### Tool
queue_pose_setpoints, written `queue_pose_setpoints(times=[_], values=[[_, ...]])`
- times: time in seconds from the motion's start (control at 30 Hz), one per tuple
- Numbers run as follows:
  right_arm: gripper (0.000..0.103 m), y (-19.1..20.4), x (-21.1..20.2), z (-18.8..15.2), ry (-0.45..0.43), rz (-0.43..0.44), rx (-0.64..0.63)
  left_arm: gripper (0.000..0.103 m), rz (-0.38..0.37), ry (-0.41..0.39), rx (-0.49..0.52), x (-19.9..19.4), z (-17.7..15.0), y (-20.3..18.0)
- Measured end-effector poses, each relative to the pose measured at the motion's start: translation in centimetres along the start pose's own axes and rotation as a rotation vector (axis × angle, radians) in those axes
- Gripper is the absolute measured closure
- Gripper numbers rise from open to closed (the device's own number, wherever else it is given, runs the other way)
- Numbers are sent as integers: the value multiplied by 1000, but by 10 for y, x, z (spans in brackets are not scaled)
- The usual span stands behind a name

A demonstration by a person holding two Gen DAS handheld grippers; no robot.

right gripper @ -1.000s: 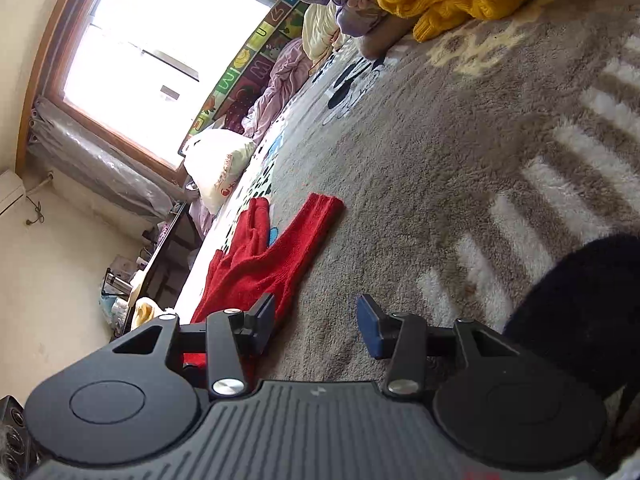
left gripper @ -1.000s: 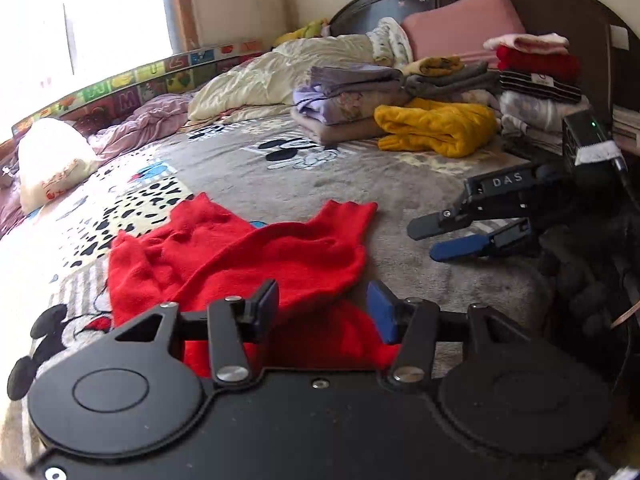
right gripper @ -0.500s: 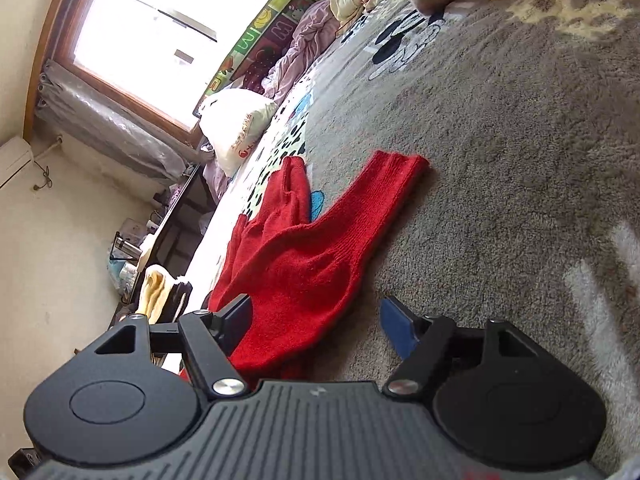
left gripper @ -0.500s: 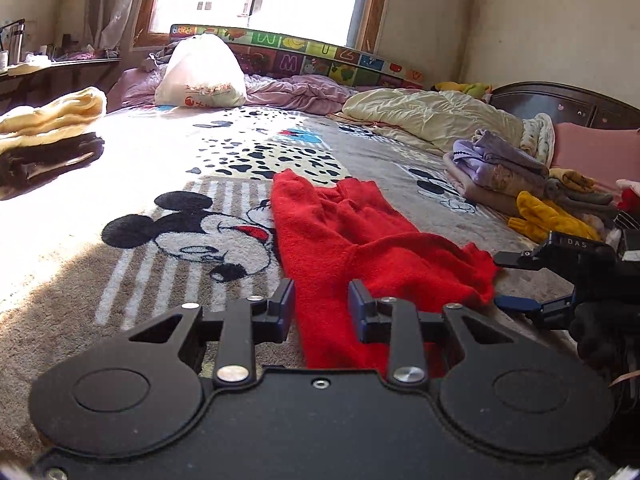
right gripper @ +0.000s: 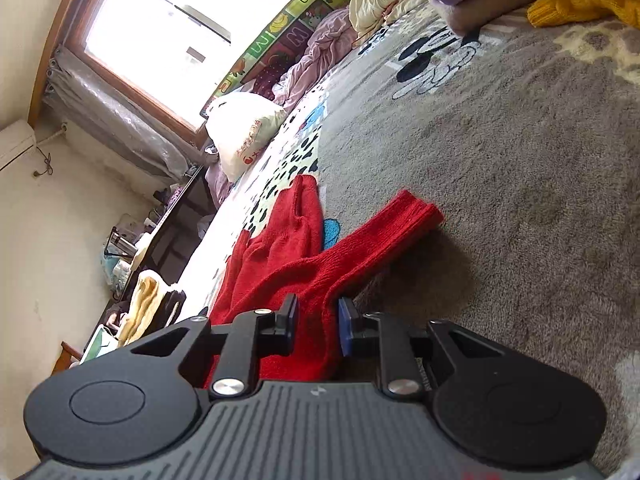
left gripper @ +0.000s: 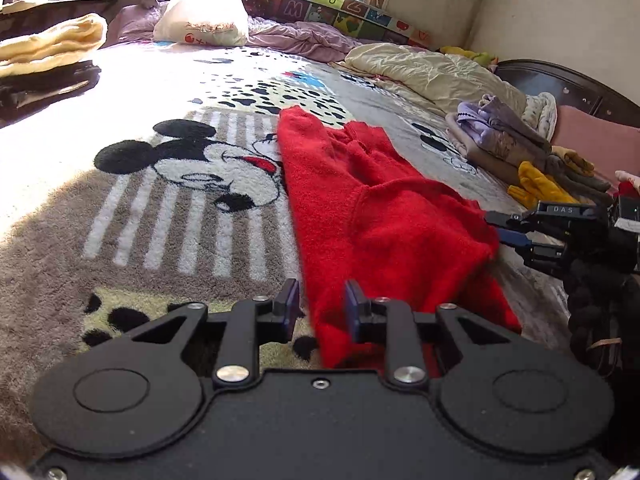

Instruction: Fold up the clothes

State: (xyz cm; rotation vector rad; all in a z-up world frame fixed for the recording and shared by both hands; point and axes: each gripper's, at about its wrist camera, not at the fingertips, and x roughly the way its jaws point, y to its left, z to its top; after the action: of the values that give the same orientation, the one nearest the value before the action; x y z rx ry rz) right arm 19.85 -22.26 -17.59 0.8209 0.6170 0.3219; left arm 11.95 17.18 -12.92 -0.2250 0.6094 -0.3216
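A red sweater lies spread on the cartoon-mouse blanket, one sleeve stretched out to the side. My left gripper is at the sweater's near left edge. Its jaws are closing, with the hem between them and a sliver of blanket still showing beside the left pad. My right gripper is at the sweater's other side, its jaws closing with the pads pressing on a fold of red knit. The left wrist view also shows the right gripper at the sweater's right edge, held by a dark-gloved hand.
Folded clothes and a yellow sweater are stacked by the dark headboard. A cream quilt and a white bag lie toward the window. A yellow towel on dark cloth sits at the far left.
The left gripper rolled and shifted to the sweater's near left edge while its jaws narrowed. The right gripper moved up to the sweater, widened, then closed on the knit.
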Motion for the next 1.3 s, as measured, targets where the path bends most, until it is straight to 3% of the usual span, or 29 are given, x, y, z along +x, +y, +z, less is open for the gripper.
queue_pose_setpoints(times=[0.13, 0.2, 0.27, 0.33, 0.37, 0.43, 0.5, 0.7, 0.87, 1.03, 1.1, 1.13, 1.23, 1.3], values=[[79, -12, -4, 1, 0, -22, 49, 80, -45, -84, -20, -2, 8, -5], [66, -20, -4, 1, -6, -23, 92, 79, -66, -87, 34, 7, 8, -18], [65, -22, 0, 0, -12, -22, 107, 80, -73, -46, 96, 20, 7, -32], [65, -20, 5, -1, -15, -29, 100, 79, -42, 48, 136, 38, 1, -38], [66, -21, 8, -1, -18, -26, 105, 80, -24, 94, 147, 47, -3, -39], [77, -24, 13, 1, -23, -14, 127, 80, -46, 100, 136, 46, -2, -36], [92, -24, 12, 4, -40, -1, 141, 79, -72, 102, 117, 44, 0, -31], [96, -8, -31, 15, -162, 101, 92, 79, -85, 10, 42, 40, 15, -19], [95, -13, -33, 15, -119, 68, 35, 79, -46, -37, 39, 68, 43, -22], [88, -35, -23, 10, -68, 9, 75, 79, 10, -50, 112, 94, 70, -34], [68, -44, -20, 9, -60, -4, 95, 79, 18, -20, 141, 111, 79, -39], [69, -47, -20, 9, -62, 5, 105, 79, 53, 32, 158, 125, 81, -39], [68, -51, -18, 11, -57, 14, 110, 78, 46, 133, 156, 146, 75, -29], [64, -51, -18, 12, -54, 23, 113, 78, 35, 107, 122, 131, 78, -25]])
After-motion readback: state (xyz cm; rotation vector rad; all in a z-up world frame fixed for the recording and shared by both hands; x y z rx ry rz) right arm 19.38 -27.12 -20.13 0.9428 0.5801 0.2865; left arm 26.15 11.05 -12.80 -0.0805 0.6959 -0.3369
